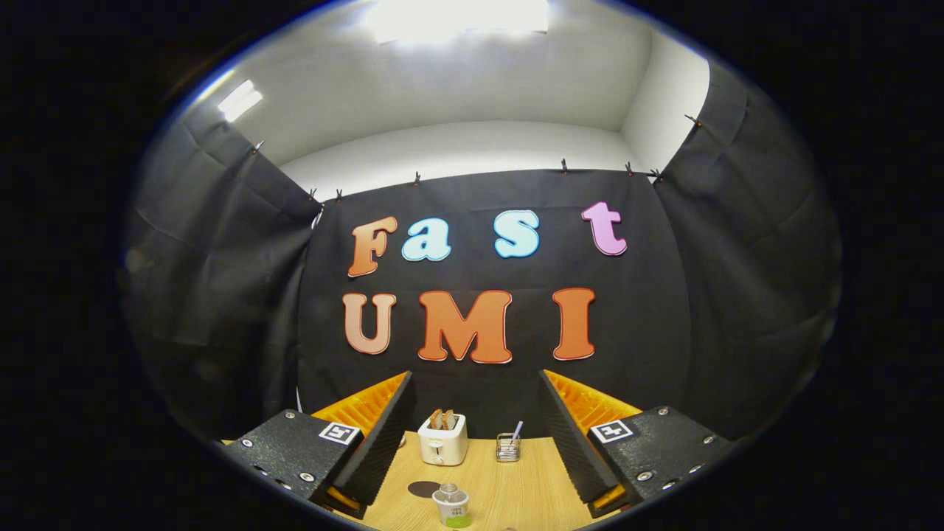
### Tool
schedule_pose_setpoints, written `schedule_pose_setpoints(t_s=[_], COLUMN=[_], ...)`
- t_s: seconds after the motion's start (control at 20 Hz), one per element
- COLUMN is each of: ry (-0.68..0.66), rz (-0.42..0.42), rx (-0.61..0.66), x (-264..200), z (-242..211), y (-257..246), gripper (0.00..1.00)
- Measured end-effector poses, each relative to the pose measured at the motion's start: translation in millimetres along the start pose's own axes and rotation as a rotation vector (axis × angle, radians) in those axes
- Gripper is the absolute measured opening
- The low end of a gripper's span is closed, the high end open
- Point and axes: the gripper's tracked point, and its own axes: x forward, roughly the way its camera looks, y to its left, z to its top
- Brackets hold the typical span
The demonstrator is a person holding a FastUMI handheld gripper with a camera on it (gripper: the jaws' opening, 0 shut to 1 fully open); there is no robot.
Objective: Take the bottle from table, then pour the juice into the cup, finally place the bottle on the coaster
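Gripper spread wide above the bottle, whose base is cut off.

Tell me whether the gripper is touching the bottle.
Apart. The gripper view shows the open gripper with bare table between each finger and the bottle.

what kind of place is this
Likely a staged recording booth, not a real kitchen: black cloth walls clipped up around a small wooden table holding a toaster and a bottle. The gripper hangs open.
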Motion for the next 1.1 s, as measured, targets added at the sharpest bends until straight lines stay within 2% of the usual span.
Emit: schedule_pose_setpoints(t_s=[0.6, 1.1], ry=[-0.004, 0.022], rz=[0.042, 0.066], rx=[0.019, 0.013], x=[1, 13], z=[-12, -68], y=[14, 26], gripper=[0.98, 0.98])
